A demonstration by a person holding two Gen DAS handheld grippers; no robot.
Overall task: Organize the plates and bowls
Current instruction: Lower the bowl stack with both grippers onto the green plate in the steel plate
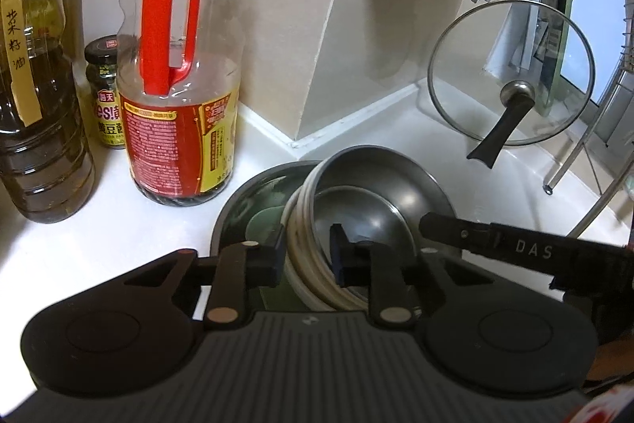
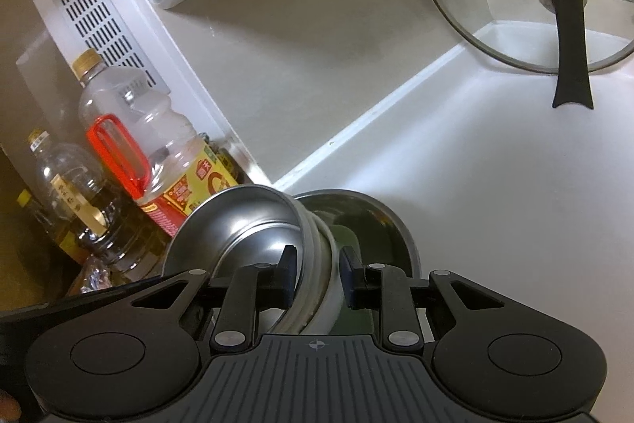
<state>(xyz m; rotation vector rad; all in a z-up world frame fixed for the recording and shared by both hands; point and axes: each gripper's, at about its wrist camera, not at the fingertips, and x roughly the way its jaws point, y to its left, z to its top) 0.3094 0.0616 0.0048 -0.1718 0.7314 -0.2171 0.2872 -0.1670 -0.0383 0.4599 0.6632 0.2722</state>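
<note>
- Here, the white counter (image 1: 119,224) is the biggest thing, and it holds everything else.
- A big dark round metal plate (image 1: 233,209) lies flat on the counter near the wall corner.
- A stack of bowls stands tipped on its side in that plate: two shiny silver metal bowls (image 1: 380,185) on the open side, with white round bowls (image 1: 297,236) packed behind them.
- A round glass lid with a black handle (image 1: 511,74) leans up against things at the back, well apart from the bowls.
- A clear plastic bottle with a red handle (image 1: 178,74) and a bottle of dark oil with a paper label (image 1: 35,98) stand near the plate.
- The left claw (image 1: 307,252) is clamped on the rims of the bowl stack.
- The right claw (image 2: 317,274) is clamped on the same rims from the other side.
</note>
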